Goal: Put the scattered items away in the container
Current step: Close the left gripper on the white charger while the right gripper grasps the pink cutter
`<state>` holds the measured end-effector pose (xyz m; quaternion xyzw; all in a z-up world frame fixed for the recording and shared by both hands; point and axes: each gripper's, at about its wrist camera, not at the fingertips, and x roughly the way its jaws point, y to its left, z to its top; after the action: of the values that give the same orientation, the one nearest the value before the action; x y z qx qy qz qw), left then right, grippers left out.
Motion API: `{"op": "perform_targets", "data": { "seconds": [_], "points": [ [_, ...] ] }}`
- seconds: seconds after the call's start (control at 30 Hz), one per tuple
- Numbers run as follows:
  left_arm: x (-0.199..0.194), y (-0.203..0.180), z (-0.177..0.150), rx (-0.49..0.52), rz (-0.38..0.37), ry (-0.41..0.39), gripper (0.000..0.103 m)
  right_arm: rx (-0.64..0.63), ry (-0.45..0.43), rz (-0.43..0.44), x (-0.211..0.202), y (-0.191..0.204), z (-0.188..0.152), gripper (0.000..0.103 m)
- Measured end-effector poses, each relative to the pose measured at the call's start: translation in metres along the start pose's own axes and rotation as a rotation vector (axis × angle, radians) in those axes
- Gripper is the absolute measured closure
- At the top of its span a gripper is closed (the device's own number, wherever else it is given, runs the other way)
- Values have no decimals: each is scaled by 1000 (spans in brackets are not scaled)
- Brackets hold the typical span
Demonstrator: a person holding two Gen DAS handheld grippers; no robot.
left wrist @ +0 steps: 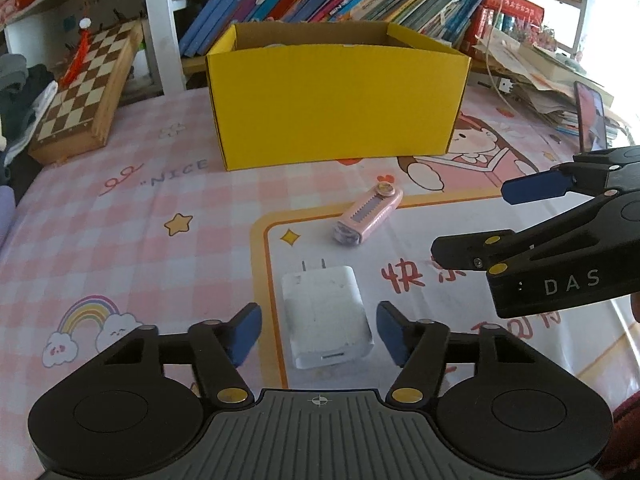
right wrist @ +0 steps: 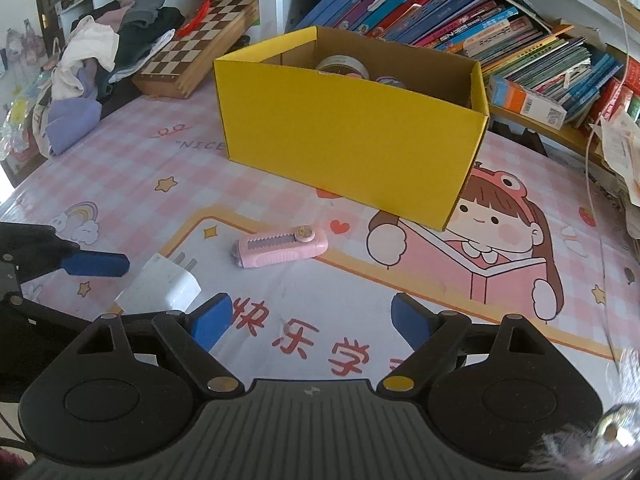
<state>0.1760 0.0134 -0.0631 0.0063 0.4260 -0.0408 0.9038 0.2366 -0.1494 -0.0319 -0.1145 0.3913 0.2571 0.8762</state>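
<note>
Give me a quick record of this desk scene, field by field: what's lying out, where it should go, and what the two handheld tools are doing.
container: yellow box, open-topped, tape rolls already inside
loose items: white charger and pink utility knife, both on the mat, apart
left gripper: jaws open on either side of the charger, not closed
right gripper: jaws open, holding nothing
surroundings: chessboard, bookshelf

- "NICE" is printed on the pink checked table mat (left wrist: 120, 208).
- Red Chinese characters "快乐学" stand on the same mat.
- "DAS" is printed on the right gripper (left wrist: 468, 220).
</note>
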Motion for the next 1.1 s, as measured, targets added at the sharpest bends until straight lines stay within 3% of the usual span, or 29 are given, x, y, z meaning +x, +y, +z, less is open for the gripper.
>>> {"op": "perform_targets", "data": {
  "seconds": [0.13, 0.73, 0.97, 1.1],
  "points": [
    [5, 3, 1, -30, -29, 22, 59, -5, 9, 12, 8, -1, 4, 17],
    [-11, 19, -11, -109, 2, 32, 60, -101, 9, 71, 63, 19, 29, 17],
    [-13, 25, -15, -144, 11, 33, 60, -109, 37, 79, 79, 22, 34, 20],
    [-12, 26, -15, -149, 6, 32, 60, -98, 39, 90, 80, 21, 33, 26]
  ]
}}
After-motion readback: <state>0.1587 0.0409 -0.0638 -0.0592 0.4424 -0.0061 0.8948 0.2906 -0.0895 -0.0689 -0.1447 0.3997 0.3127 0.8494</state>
